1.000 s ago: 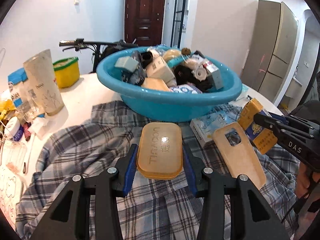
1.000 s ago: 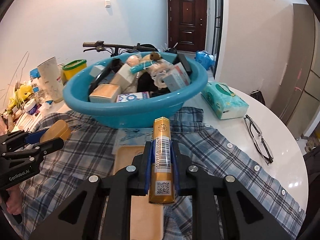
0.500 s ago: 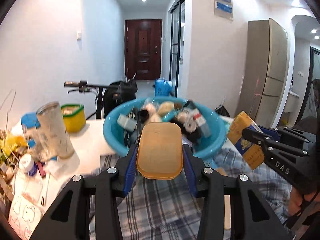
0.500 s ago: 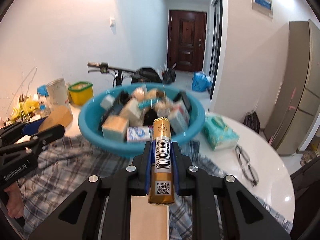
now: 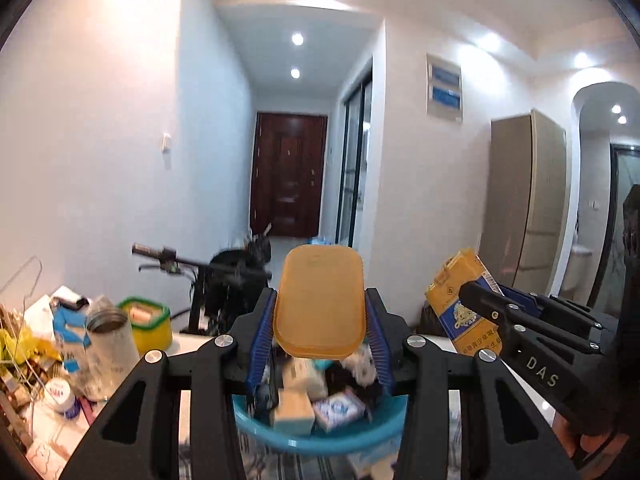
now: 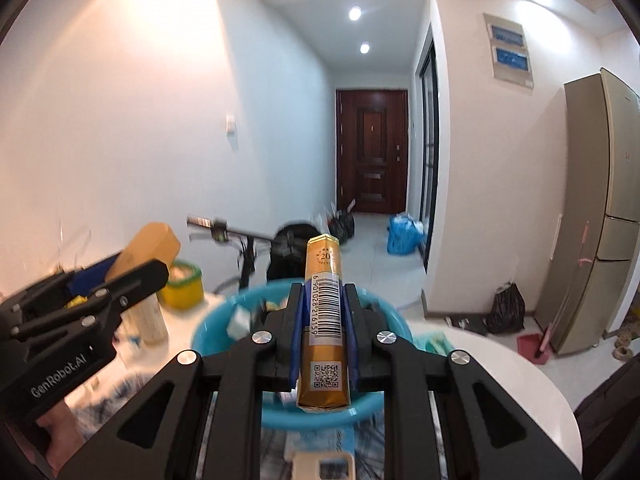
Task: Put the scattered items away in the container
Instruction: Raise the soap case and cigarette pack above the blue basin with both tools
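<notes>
There are two grippers, one blue basin, and two held items: one tan soap-shaped box and one gold cigarette pack. The left gripper is clamped on the tan box; its two blue pads press on the long sides of the box, which stands tilted up between the fingers, above the near part of the basin. The blue basin sits low in the left wrist view, under and just behind the fingers, and it is full of small boxes and packets, too blurred to count. The right gripper is closed narrowly on the gold cigarette pack, which points forward along the fingers with its barcode facing the camera. In the right wrist view the basin is directly below and ahead of this pack. On the white table I count one yellow tub with green rim and one grey cup at the left. One flat tan lid with a cutout lies at the bottom edge of the right wrist view. One bicycle handlebar stands behind the table.
</notes>
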### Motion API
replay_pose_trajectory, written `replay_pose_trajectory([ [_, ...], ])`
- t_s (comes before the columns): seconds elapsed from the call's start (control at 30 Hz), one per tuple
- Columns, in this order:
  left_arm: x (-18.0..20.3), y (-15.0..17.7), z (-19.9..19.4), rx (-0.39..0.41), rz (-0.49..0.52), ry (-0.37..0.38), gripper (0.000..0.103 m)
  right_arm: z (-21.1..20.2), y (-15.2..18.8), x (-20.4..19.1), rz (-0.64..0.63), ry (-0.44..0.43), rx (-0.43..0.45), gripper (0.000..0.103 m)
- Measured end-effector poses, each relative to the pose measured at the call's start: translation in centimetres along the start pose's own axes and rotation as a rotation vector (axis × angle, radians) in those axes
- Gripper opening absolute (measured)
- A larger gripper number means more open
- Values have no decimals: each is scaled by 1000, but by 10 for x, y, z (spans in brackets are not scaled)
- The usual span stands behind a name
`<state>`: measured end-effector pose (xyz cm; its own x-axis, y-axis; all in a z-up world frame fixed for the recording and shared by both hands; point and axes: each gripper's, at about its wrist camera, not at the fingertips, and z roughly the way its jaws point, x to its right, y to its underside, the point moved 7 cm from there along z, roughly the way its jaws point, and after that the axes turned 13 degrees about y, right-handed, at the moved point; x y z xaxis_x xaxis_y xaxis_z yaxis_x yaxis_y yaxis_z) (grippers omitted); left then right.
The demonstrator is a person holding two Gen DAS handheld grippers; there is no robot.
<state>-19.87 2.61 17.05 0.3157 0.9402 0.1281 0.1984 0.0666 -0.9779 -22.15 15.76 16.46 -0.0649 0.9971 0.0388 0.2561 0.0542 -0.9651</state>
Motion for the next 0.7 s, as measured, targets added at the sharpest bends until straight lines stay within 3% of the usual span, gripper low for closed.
replay_pose_trajectory([
  [0.4,8,-62,-28,192,81,-13,46,-20,-61,-8,29,21,193,17],
  [0.7,-5,-76,-7,185,72,14,46,-23,-76,-5,49,35,268,17],
])
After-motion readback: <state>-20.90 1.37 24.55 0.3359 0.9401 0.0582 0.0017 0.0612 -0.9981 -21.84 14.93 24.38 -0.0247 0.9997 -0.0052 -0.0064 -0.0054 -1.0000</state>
